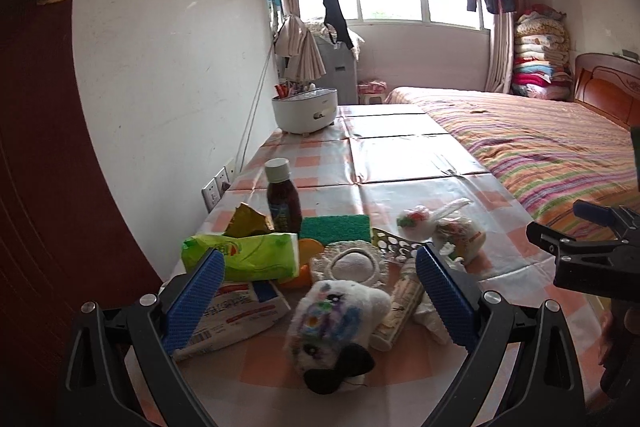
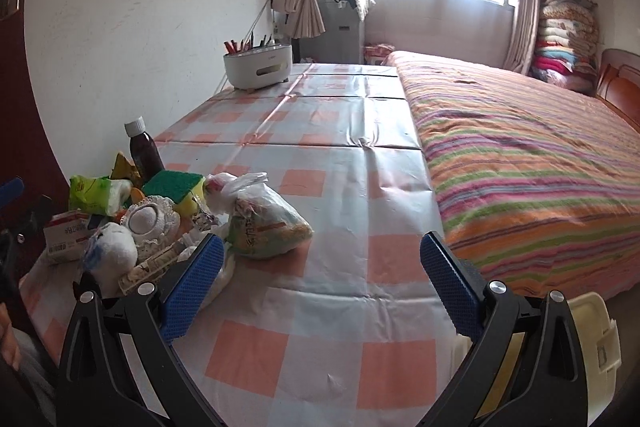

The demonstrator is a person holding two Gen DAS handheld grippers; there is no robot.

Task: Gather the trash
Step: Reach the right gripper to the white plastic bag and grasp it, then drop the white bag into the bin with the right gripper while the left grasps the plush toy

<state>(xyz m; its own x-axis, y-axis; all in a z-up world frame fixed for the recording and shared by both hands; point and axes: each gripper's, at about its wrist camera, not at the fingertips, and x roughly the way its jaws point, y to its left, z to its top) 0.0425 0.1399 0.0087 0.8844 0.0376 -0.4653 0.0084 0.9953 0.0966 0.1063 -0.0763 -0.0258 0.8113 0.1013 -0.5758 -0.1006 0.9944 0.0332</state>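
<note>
Right wrist view is showing me my right claw (image 2: 322, 267) gaping empty, the knotted clear plastic trash bag (image 2: 266, 223) lying just ahead-left, nearer than my left claw (image 1: 320, 281), likewise gaping.

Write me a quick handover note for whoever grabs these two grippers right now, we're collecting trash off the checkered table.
Left gripper: jaws open, empty, hovering over the clutter pile near the wall.
Right gripper: jaws open, empty, over the table beside the pile.
Pile: tied plastic bag of rubbish, green tissue pack, crumpled gold wrapper, paper box, brown bottle, green sponge, plush toy, lace-edged pad.
A cream bin shows at the table's near right edge.
Done: nothing visibly collected.
Left: pick out the trash, probably bag and wrapper first.
</note>
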